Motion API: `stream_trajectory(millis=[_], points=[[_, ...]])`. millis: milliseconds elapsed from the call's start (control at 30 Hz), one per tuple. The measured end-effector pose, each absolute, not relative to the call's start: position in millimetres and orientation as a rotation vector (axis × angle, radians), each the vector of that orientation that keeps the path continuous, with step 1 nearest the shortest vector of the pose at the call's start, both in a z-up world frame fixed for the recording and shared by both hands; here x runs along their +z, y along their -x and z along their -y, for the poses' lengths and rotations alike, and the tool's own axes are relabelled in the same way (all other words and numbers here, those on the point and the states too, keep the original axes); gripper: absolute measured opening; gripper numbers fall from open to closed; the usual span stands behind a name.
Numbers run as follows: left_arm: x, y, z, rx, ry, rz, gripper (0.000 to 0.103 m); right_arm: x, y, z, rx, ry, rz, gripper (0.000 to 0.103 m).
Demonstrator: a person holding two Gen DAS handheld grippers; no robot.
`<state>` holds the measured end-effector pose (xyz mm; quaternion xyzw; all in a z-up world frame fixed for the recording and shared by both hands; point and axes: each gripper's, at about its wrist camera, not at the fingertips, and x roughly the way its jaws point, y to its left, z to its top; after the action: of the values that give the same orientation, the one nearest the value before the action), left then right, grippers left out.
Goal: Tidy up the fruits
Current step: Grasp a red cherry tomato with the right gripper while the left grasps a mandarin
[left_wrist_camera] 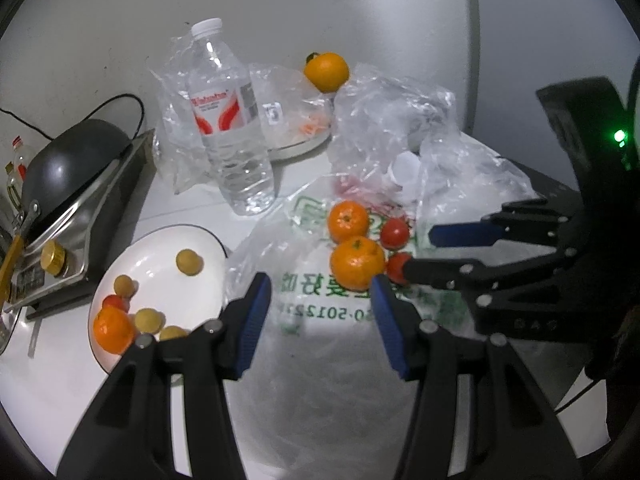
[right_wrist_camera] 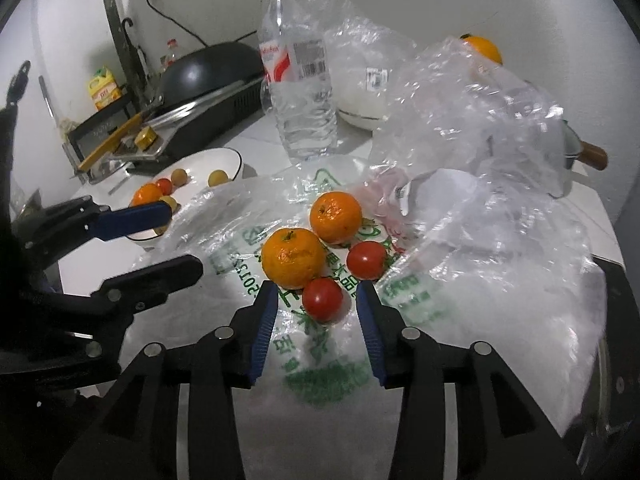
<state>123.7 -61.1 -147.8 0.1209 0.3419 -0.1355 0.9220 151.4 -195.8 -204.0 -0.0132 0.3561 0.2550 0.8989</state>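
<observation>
While my right fingers [right_wrist_camera: 316, 300] stand apart on either side of the nearer small red tomato [right_wrist_camera: 322, 299] without pressing it, my left fingers [left_wrist_camera: 320, 292] hang apart over the printed clear plastic bag [left_wrist_camera: 320, 344], gripping nothing. On that bag, spread over the white surface [left_wrist_camera: 60, 368], lie two orange mandarins [right_wrist_camera: 294, 257] [right_wrist_camera: 336, 217] and a second red tomato [right_wrist_camera: 366, 259], close together. The white black-rimmed bowl [left_wrist_camera: 160, 248] to the left holds one mandarin [left_wrist_camera: 113, 329], a tomato and several small yellow fruits [left_wrist_camera: 189, 262].
</observation>
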Motion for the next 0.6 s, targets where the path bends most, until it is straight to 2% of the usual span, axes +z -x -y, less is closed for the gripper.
stream_trajectory(millis=[333,400,467,500,533,600], points=[[-157.7,-136.5,61.1,-0.267,-0.241,-0.731,0.053,-220.4,-169.7,190.6,0.517,0.053,-0.821,0.042],[-159.6,-138.6,63.0,-0.271,-0.241,-0.737,0.053,-221.2,-169.5,189.3,0.528,0.063,-0.827,0.031],[-160.1,-140.5,64.9,-0.279,-0.238,-0.735,0.054,-220.2,-167.5,188.6,0.534,0.078,-0.816,0.028],[-160.5,-141.5,66.3,-0.289,-0.233,-0.73,0.059,-219.4,-166.8,188.9,0.537,0.081,-0.811,0.028],[-161.2,-143.3,68.3,-0.3,-0.229,-0.733,0.072,-218.6,-166.5,189.4,0.54,0.081,-0.809,0.028],[-161.8,-148.2,72.8,-0.313,-0.234,-0.744,0.074,-216.0,-166.4,193.8,0.53,0.079,-0.801,0.027]])
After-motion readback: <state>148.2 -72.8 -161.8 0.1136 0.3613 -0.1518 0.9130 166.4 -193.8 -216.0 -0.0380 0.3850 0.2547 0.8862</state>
